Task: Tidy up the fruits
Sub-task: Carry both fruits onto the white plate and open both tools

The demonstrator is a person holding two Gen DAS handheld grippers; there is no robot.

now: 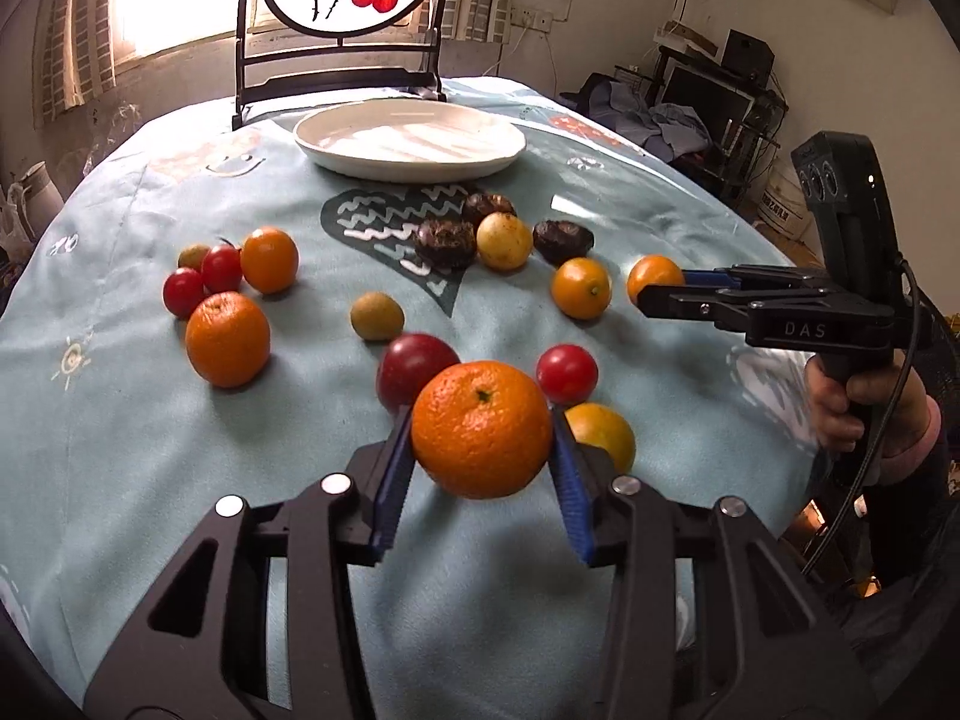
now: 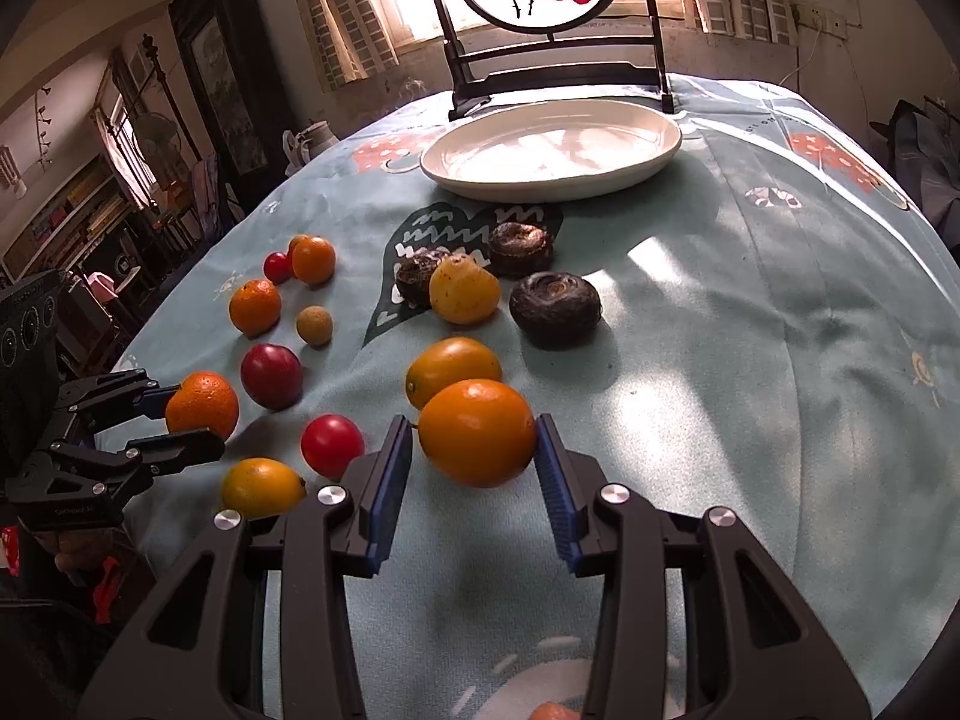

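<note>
two grippers, each with a fruit: the left gripper (image 1: pixel 482 441) clamps a mandarin (image 1: pixel 482 429) between its blue pads; the right gripper (image 2: pixel 474 450) squeezes a smooth orange fruit (image 2: pixel 477 432); beyond, loose fruits dot the blue tablecloth (image 2: pixel 750 360); furthest back, the white plate (image 2: pixel 654 165) waits.

A lived-in home: a cloth-covered dining table (image 1: pixel 180 510) ahead of the grippers, a chair (image 1: pixel 339 69) (painted round back) beyond it, curtained window (image 2: pixel 360 12) behind, cluttered bookshelves (image 2: pixel 72 216) off left.
</note>
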